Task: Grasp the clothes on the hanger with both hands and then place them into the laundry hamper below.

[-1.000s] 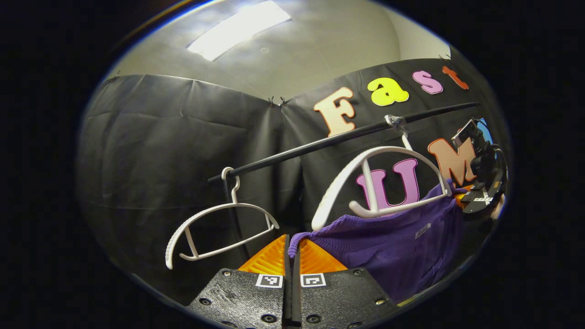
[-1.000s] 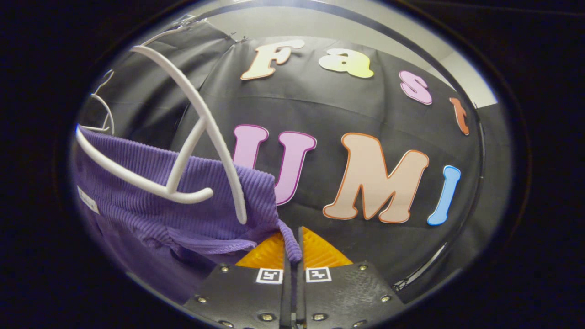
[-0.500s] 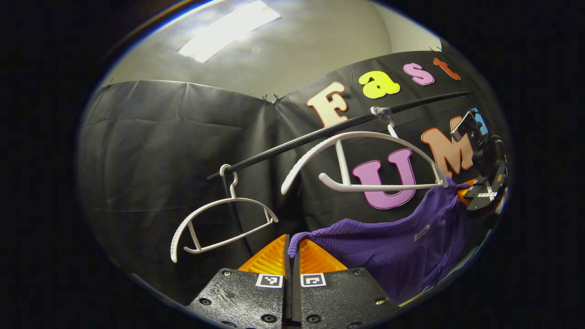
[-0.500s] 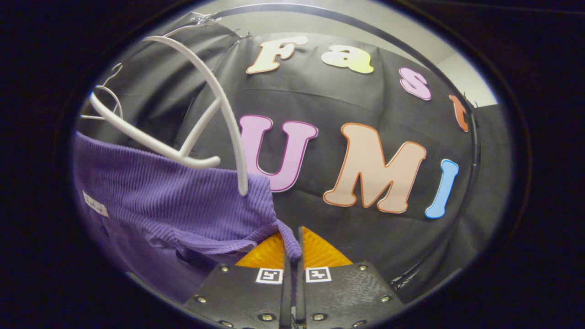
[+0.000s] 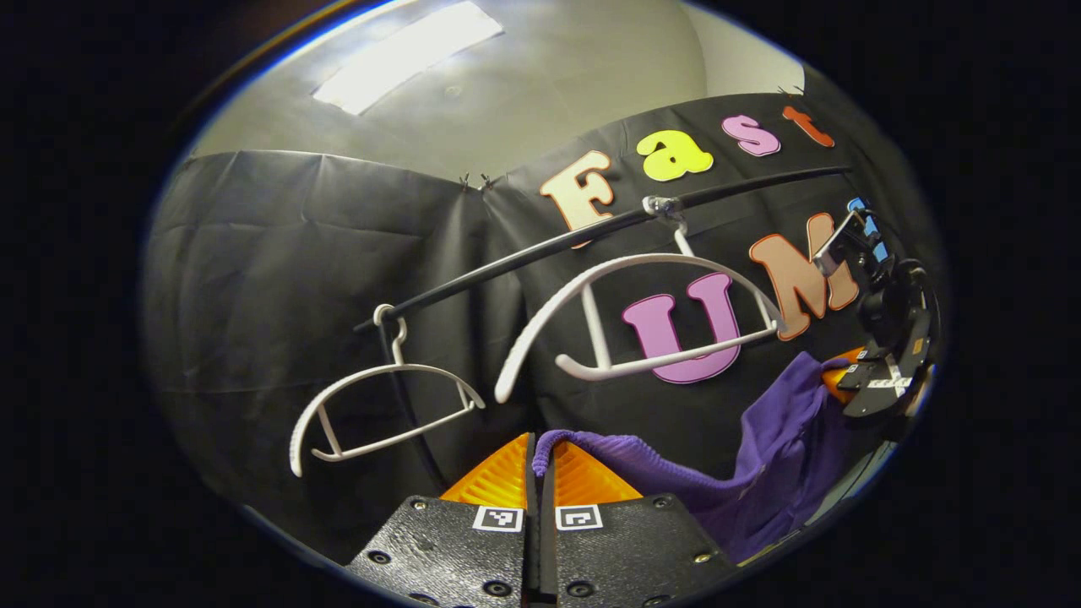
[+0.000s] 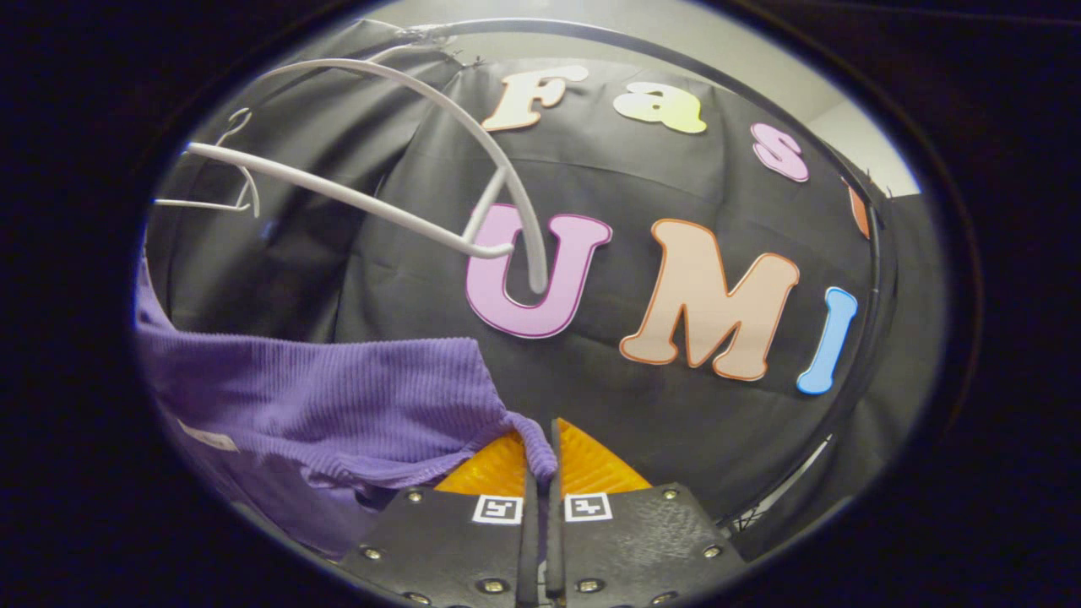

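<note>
A purple ribbed garment (image 5: 760, 473) hangs stretched between my two grippers, below and clear of its white hanger (image 5: 629, 317). My left gripper (image 5: 540, 456) is shut on one corner of it at the bottom of the left gripper view. The right gripper (image 5: 849, 376) shows far right there, pinching the other corner. In the right gripper view my right gripper (image 6: 540, 452) is shut on a fold of the garment (image 6: 338, 409), which spreads to the left. The bare white hanger (image 6: 439, 160) swings above it, hooked on the black rail (image 5: 540, 249).
A second bare white hanger (image 5: 380, 409) hangs further left on the rail, beside the rack's black upright post (image 5: 405, 397). Black cloth walls close off the back. A ceiling light (image 5: 405, 55) glows overhead.
The garment has come down off the hanger and now sags lower between both grippers. The freed hanger swings up and away, and both grippers have dropped.
</note>
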A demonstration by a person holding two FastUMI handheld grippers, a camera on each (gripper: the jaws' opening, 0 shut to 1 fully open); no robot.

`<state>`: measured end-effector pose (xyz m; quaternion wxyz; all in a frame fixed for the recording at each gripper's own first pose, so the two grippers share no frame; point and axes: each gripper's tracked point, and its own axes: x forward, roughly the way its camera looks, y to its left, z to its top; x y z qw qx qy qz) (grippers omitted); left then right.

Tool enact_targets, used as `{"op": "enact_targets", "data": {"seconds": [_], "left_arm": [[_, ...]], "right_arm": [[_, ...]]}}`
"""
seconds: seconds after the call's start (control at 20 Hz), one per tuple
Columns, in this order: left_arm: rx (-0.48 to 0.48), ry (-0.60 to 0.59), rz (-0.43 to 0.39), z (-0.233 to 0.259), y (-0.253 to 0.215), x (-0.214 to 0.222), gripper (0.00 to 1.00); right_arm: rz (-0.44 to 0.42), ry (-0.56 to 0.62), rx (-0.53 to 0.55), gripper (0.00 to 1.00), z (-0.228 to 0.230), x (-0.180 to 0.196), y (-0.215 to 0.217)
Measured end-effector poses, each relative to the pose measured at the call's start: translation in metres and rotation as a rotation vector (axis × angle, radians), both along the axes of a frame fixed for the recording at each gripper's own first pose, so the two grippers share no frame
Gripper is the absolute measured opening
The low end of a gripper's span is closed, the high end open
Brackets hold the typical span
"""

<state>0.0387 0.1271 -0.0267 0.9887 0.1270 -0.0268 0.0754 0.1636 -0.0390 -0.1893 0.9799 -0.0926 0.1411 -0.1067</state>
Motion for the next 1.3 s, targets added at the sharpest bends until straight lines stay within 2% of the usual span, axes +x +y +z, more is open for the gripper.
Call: {"op": "enact_targets", "data": {"seconds": [0.3, 0.45, 0.65, 0.8, 1.3], "left_arm": [[-0.054, 0.048, -0.115, -0.025, -0.043, 0.018, 0.0], [-0.115, 0.099, -0.165, -0.046, -0.061, 0.03, 0.0], [-0.191, 0.171, -0.19, -0.078, -0.075, 0.04, 0.0], [-0.181, 0.237, -0.211, -0.104, -0.085, 0.043, 0.0], [-0.255, 0.445, -0.257, -0.189, -0.109, 0.047, 0.0]], "right_arm": [[0.081, 0.011, 0.031, 0.02, -0.002, -0.009, 0.042], [0.112, 0.038, 0.052, 0.02, -0.012, -0.015, 0.058], [0.123, 0.08, 0.089, 0.02, -0.029, -0.026, 0.074], [0.128, 0.127, 0.114, 0.04, -0.049, -0.035, 0.081], [0.134, 0.302, 0.167, 0.04, -0.118, -0.065, 0.096]]}}
